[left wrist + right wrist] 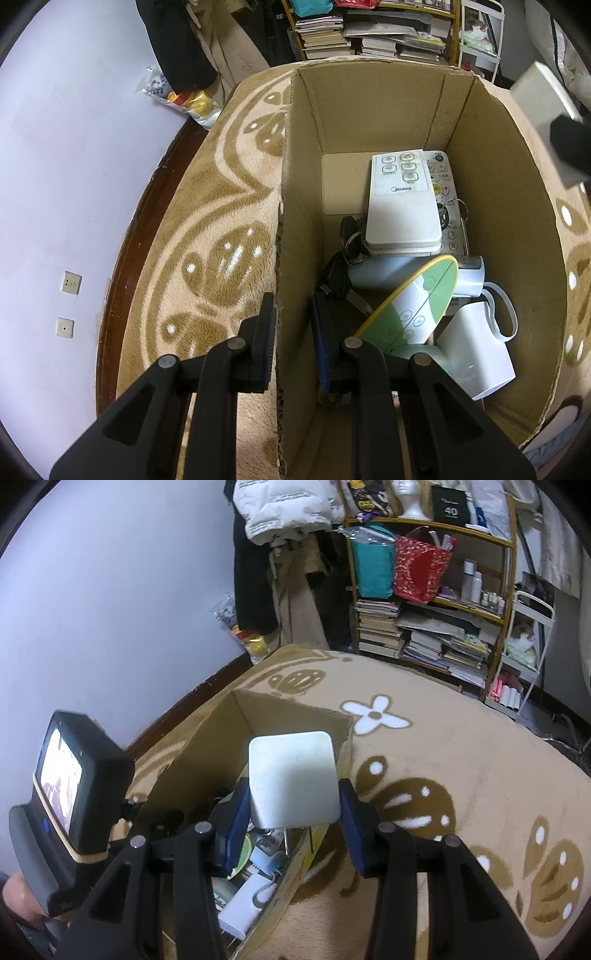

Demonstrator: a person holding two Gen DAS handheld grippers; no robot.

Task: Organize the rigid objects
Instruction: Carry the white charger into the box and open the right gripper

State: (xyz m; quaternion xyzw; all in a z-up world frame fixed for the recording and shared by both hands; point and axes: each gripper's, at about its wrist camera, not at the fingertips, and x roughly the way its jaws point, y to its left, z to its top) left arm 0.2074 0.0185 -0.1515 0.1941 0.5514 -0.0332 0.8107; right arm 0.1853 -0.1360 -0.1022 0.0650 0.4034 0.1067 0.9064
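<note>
An open cardboard box (369, 110) stands on a beige patterned blanket. Inside lie a white Midea remote (402, 203) on top of a second white remote (448, 221), a bunch of keys (351, 236), a pale blue cylinder (391, 271), an oval green-and-white remote (413, 306) and a white block with a loop strap (476, 347). My left gripper (293, 328) straddles the box's left wall, one finger outside and one inside, shut on it. My right gripper (293, 812) hovers over the box (207, 753), shut on a flat white square object (293, 779).
The blanket (443, 757) spreads to the right of the box. A dark wooden edge (122, 266) and a pale wall lie to the left. A shelf of stacked books (424, 635), hanging clothes (258, 572) and a white cart (524, 657) stand behind. A hand (18, 897) holds the left gripper's body.
</note>
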